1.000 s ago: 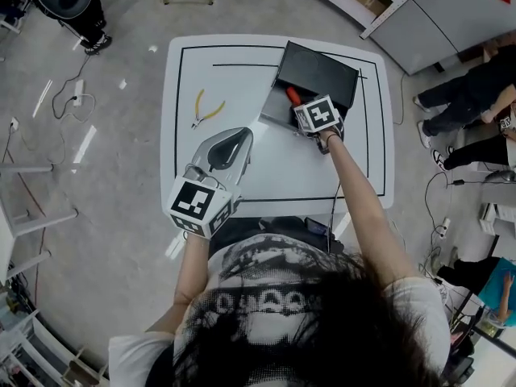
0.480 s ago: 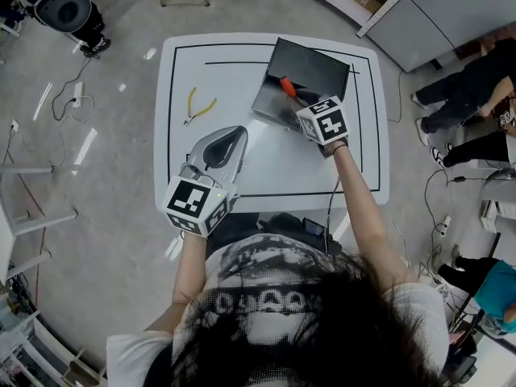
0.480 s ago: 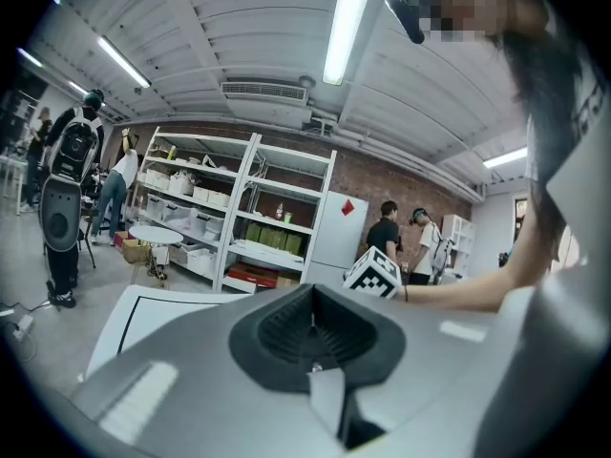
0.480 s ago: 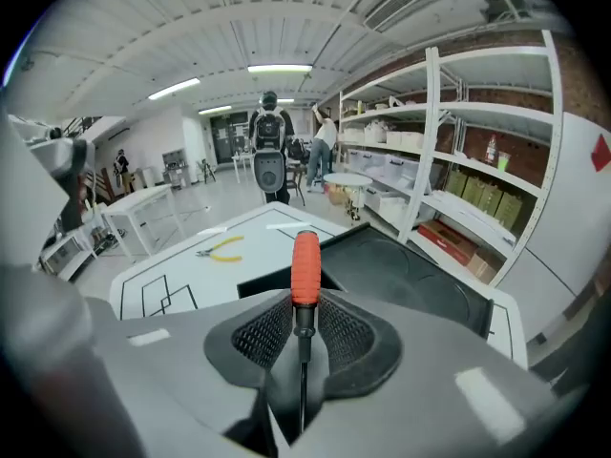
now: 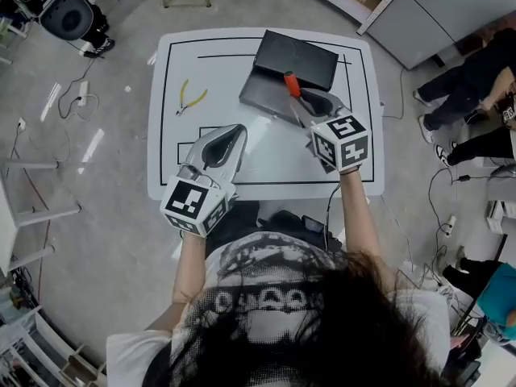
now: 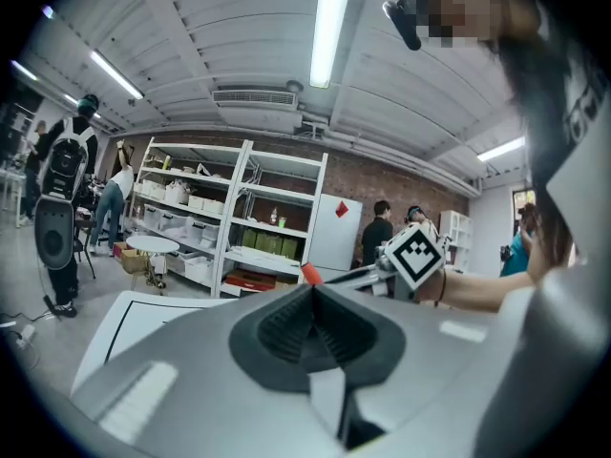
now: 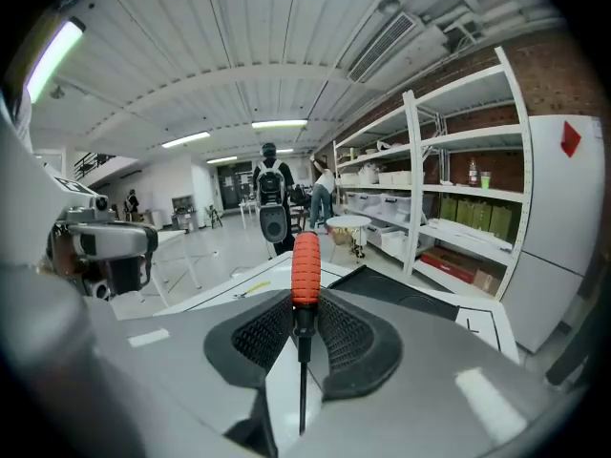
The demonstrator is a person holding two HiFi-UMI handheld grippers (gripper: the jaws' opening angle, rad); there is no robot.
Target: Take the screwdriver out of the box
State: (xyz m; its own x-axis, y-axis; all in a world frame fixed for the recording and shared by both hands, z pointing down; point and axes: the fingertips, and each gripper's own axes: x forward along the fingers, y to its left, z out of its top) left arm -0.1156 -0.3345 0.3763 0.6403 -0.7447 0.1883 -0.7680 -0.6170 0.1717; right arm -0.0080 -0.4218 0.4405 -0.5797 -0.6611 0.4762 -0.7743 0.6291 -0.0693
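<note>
Jaws of the right gripper [image 7: 304, 330] clenched on the screwdriver [image 7: 305, 267] shaft, its long axis running straight out along them, orange handle foremost above the open box [image 5: 284, 69]; left gripper [image 6: 315, 324] pinched together, empty, well apart over the surface [image 5: 270, 168].

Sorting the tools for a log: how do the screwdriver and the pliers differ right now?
The screwdriver has one orange handle; the pliers have two yellow ones. The screwdriver is clamped in the right gripper, held clear of the table; the pliers lie flat on it, untouched. The screwdriver is close to the black box; the pliers sit well to its left. Both are hand tools.
</note>
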